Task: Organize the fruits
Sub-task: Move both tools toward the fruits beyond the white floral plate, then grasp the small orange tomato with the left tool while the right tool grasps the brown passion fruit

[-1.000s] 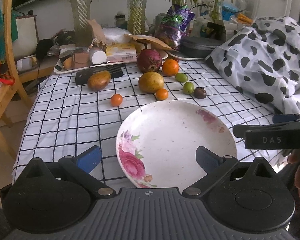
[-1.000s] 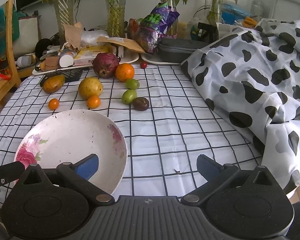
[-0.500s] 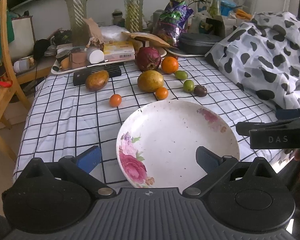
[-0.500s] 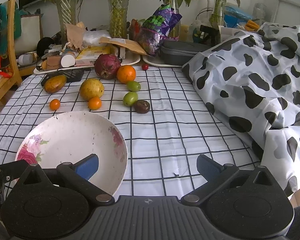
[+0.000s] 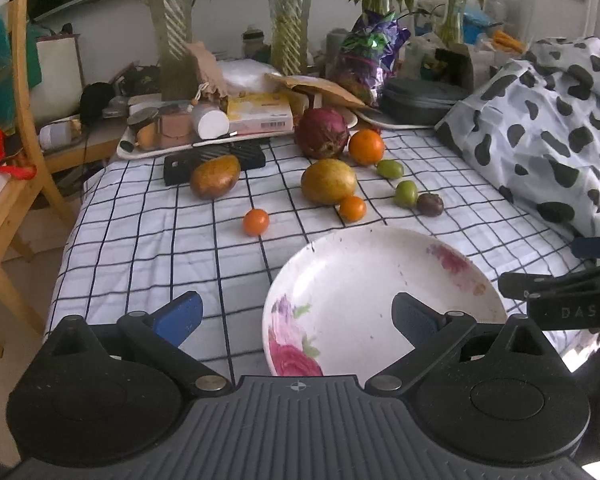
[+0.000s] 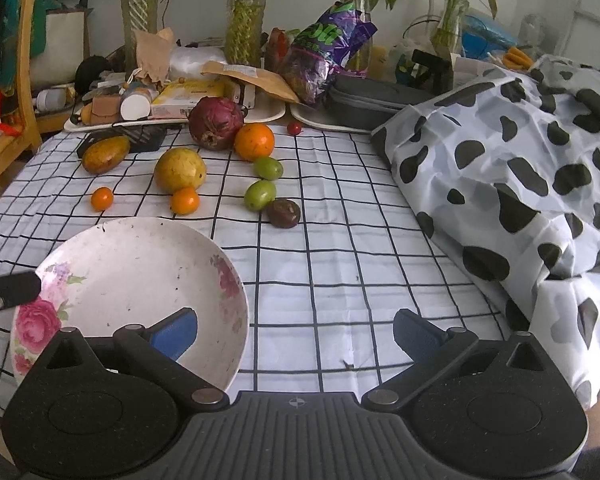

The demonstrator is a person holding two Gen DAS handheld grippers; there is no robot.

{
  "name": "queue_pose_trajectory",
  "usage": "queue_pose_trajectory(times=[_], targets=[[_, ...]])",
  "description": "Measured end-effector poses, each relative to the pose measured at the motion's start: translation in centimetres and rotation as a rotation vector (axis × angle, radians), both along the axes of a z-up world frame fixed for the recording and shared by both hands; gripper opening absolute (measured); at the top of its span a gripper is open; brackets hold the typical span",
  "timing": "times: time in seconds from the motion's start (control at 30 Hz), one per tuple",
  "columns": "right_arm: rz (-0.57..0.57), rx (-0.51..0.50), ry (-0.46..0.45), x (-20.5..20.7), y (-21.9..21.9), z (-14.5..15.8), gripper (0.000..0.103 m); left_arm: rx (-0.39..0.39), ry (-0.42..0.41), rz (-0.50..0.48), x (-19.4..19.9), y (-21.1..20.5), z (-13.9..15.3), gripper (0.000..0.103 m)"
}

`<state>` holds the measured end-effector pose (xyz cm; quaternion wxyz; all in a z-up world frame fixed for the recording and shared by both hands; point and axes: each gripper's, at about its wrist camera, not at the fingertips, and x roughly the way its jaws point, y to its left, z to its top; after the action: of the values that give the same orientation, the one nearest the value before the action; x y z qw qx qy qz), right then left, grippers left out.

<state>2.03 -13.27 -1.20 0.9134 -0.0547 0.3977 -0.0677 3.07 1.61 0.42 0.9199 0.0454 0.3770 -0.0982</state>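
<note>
My left gripper (image 5: pixel 296 318) hangs over the near desk (image 5: pixel 140 248) edge, fingers spread wide, holding nothing. My right gripper (image 6: pixel 296 332) likewise, released. The plate (image 6: pixel 140 256) sits empty just ahead. The fruits lie beyond it on the checked cloth: mango (image 6: pixel 180 170), orange (image 6: pixel 254 141), plum (image 6: pixel 284 213).

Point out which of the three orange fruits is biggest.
The orange beside the red-purple fruit, at the back; the two small orange fruits nearer the plate are much smaller.
</note>
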Motion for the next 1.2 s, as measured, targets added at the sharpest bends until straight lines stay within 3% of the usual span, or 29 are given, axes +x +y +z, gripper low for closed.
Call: queue_pose_trajectory(times=[0.23, 0.53, 0.8, 1.07, 1.13, 1.2], targets=[[0.031, -0.001, -0.009, 1.9, -0.1, -0.4, 0.103, 0.055, -0.017, -0.047, 1.8, -0.4, 0.0, 0.102], [0.105, 0.042, -0.061, 4.6, -0.5, -0.6, 0.103, 0.059, -0.010, -0.081, 4.7, 0.1, 0.1, 0.103], [0.121, 0.116, -0.026, 7.2, -1.8, -0.9, 0.103, -0.016, 0.019, -0.113, 8.1, 1.3, 0.2, 0.103], [0.154, 0.104, -0.016, 9.2, -2.0, -1.0, 0.103, 0.069, 0.053, -0.167, 10.8, 1.5, -1.1, 0.102], [0.158, 0.108, -0.012, 9.8, -2.1, -1.1, 0.103, 0.070, 0.073, -0.174, 11.6, 1.8, -1.6, 0.100], [0.168, 0.111, -0.009, 10.4, -2.0, -1.1, 0.103, 0.053, 0.089, -0.180, 12.4, 2.2, -2.0, 0.080]])
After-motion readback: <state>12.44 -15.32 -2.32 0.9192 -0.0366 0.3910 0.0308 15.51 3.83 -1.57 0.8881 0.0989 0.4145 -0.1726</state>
